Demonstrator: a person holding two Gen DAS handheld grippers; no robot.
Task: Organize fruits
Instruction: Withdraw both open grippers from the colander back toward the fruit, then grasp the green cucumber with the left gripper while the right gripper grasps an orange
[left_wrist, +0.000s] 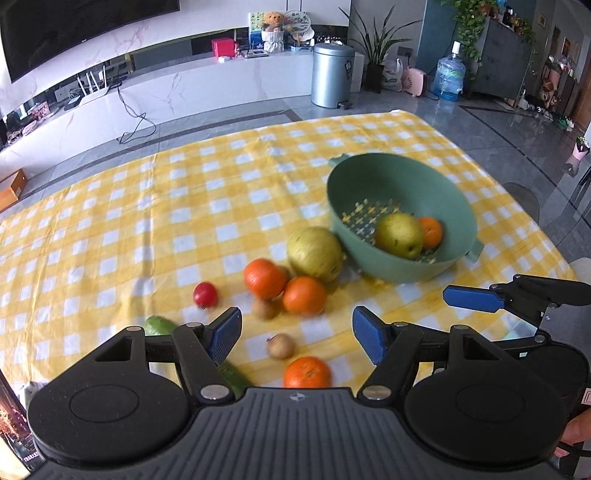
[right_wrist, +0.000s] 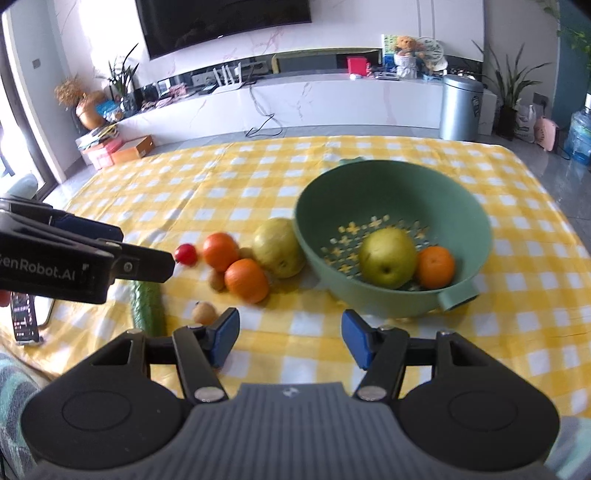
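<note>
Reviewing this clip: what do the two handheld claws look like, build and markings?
Both the left claw and right claw are black plastic with blue ribbed pads, round pivot housings, silver screws and a ribbed grey centre panel. White lettering marks the left claw's side in the right wrist view.
</note>
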